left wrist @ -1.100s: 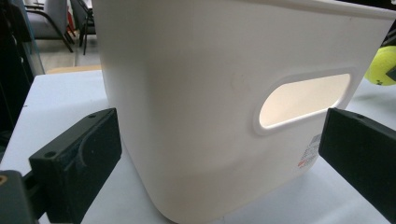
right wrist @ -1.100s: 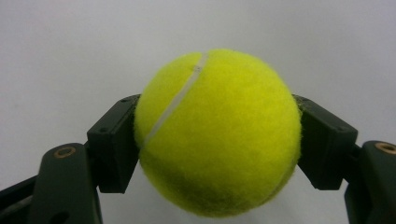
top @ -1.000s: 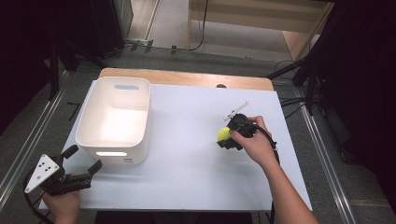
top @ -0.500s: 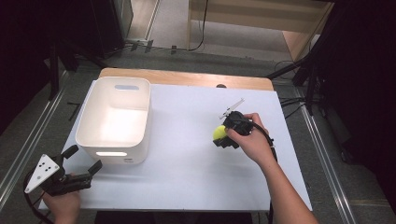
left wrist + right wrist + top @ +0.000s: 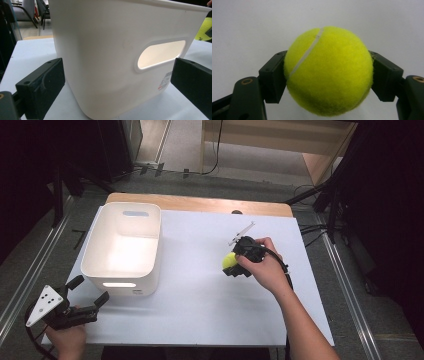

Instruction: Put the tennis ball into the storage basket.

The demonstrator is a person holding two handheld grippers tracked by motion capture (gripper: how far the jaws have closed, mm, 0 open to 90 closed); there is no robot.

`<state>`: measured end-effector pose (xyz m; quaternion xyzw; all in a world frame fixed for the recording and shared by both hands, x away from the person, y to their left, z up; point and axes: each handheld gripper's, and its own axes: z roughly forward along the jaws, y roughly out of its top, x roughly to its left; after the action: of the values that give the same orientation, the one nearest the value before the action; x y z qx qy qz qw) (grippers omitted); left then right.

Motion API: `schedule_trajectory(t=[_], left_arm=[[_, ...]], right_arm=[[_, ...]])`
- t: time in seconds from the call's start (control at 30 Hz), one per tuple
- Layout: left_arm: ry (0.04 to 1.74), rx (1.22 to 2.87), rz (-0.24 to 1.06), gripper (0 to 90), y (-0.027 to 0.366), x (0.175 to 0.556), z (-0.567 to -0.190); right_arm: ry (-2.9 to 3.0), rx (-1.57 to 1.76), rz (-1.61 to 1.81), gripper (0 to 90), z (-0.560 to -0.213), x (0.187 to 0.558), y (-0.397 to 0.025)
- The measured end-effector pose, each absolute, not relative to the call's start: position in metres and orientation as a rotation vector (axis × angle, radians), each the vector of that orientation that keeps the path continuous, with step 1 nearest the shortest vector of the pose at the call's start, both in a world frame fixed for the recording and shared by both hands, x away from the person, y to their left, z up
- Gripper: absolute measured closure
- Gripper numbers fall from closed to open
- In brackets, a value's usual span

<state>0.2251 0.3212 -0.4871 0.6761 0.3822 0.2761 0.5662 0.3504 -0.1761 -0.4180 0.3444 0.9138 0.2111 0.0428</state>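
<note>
**Jaws clamped on ball, bin waiting at left**

Jaws of the right gripper [image 5: 328, 75] are closed on a tennis ball [image 5: 328, 71], one pad on each side near its widest part; the white seam runs up the front left. In the high view the ball [image 5: 229, 261] sits right of centre over the desk [image 5: 200, 320], with the right hand [image 5: 267, 270] behind it. Whether the ball rests on the surface or hangs just above it, I cannot tell.

Left gripper [image 5: 67, 310] at the near left corner, jaws wide apart and holding nothing, pointed at the white bin [image 5: 120, 50] just ahead; the bin's handle slot faces it.

Risks, as judgement: the ball is round and fuzzy, gripped at two small patches only. A quick swing or a loosened squeeze could let it roll out, and it would bounce off the desk. If carried to the bin [image 5: 122, 247], a low path would strike the rim and shove the light bin.

Room: bare desk between ball and bin, nothing in the way. Near edge lies close to the left gripper; the wooden far edge is well beyond the bin.
</note>
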Motion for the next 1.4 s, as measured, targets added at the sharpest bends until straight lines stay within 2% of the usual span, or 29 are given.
schedule_trajectory(t=[1.4], left_arm=[[0.902, 1.605, 0.651, 0.0, 0.319, 0.226, -0.487]], right_arm=[[2.874, 0.8, 0.72, 23.9, -0.376, 0.367, -0.1]])
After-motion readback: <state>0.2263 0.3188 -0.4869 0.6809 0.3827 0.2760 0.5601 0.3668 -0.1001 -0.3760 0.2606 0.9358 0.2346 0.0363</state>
